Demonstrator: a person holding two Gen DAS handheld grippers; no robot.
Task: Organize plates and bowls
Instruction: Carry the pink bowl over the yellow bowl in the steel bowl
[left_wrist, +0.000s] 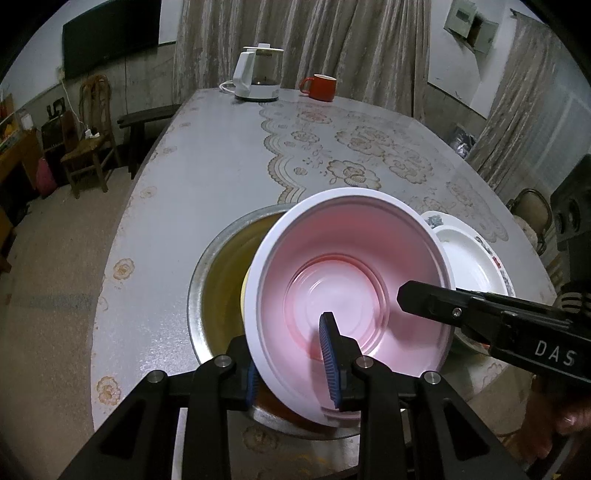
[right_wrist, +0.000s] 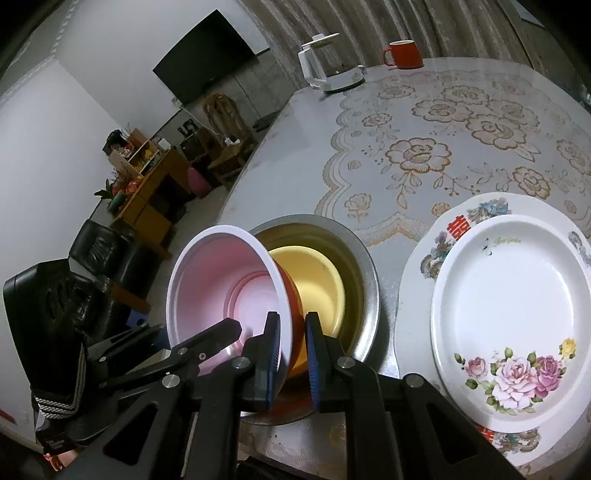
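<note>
Hand-held grippers, left and right, both clamp the tilted pink-lined red plastic bowl's rim, above the steel basin; white floral plates at 3 o'clock.

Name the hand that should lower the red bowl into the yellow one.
Left, likely: the left gripper clamps the red bowl at its near rim, over the yellow bowl; the right gripper merely pinches a side rim.

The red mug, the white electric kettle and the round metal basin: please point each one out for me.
red mug (left_wrist: 320, 87): left wrist view, on its outer side wall.
white electric kettle (left_wrist: 242, 75): left wrist view, on its white handle.
round metal basin (right_wrist: 364, 271): right wrist view, on its bare rim.
</note>
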